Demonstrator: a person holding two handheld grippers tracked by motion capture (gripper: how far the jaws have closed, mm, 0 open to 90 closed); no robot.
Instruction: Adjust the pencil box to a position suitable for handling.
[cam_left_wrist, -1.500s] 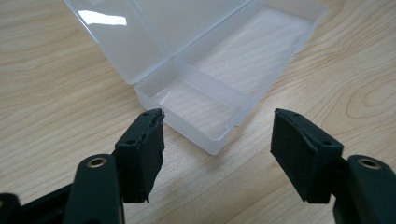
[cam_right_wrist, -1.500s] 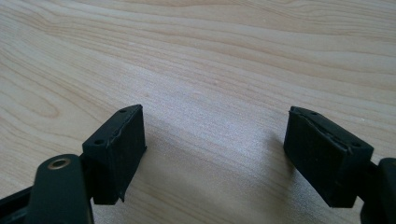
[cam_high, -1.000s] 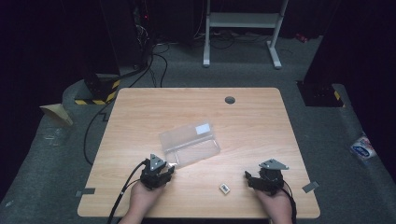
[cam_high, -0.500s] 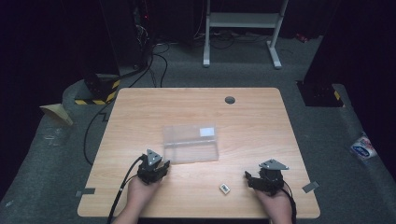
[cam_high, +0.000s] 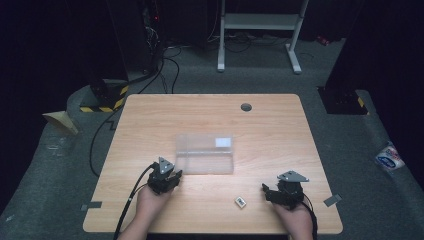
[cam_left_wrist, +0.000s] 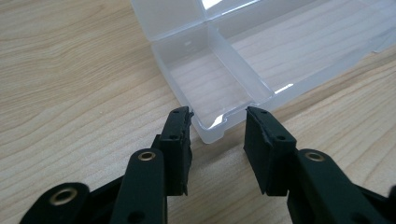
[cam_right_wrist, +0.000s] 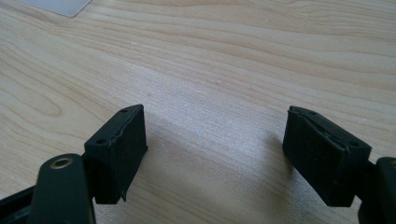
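Straddling a near corner of the clear box (cam_left_wrist: 219, 88), the left gripper (cam_left_wrist: 218, 116) is standing open, its pads barely off the plastic. The box is lying mid-table (cam_high: 150, 125). The right gripper (cam_right_wrist: 215, 140) is resting wide open over bare wood.

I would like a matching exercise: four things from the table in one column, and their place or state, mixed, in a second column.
1. clear plastic box
2. small white item
3. left gripper
4. right gripper

a. jaws wide apart over bare wood
b. lies between the two grippers, near the front edge
c. jaws either side of the box corner
d. lies open at mid-table

Pairs: 1-d, 2-b, 3-c, 4-a
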